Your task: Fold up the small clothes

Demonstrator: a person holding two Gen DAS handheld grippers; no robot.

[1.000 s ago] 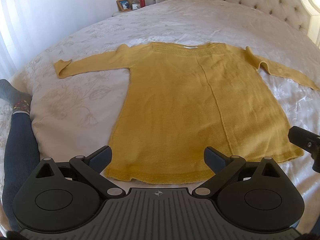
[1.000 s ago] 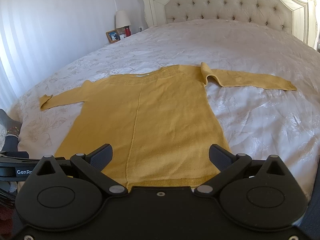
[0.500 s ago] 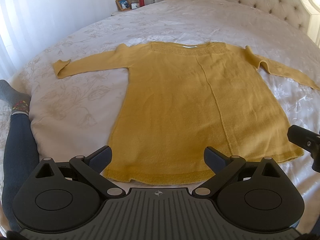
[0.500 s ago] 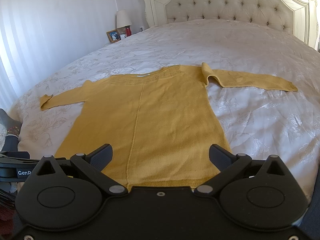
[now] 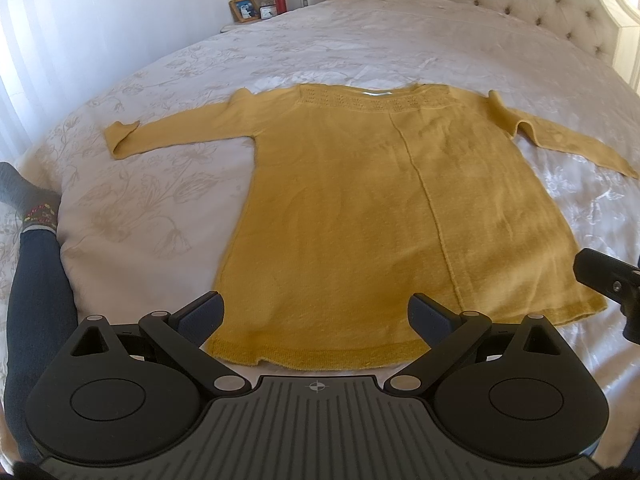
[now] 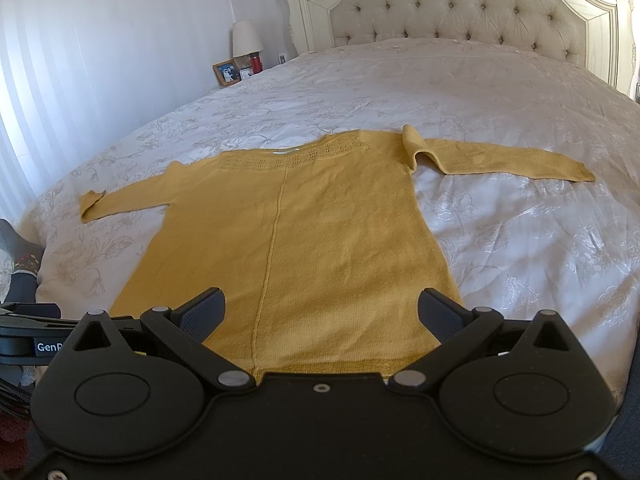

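Note:
A mustard-yellow knit sweater lies flat on the bed with both sleeves spread out and the neckline toward the headboard. The left sleeve cuff is turned back a little. My left gripper hovers open over the hem near the lower left corner, holding nothing. Over the hem toward the lower right corner, my right gripper is open and empty as well. Part of the right gripper shows at the right edge of the left wrist view.
The white floral bedspread covers the whole bed. A tufted headboard stands at the far end. A nightstand at the far left carries a lamp, a photo frame and a red bottle. A person's leg in a grey sock rests at the left edge.
Both grippers have drifted slightly; the view of the sweater has shifted a little. The sweater lies as before and both grippers stay open.

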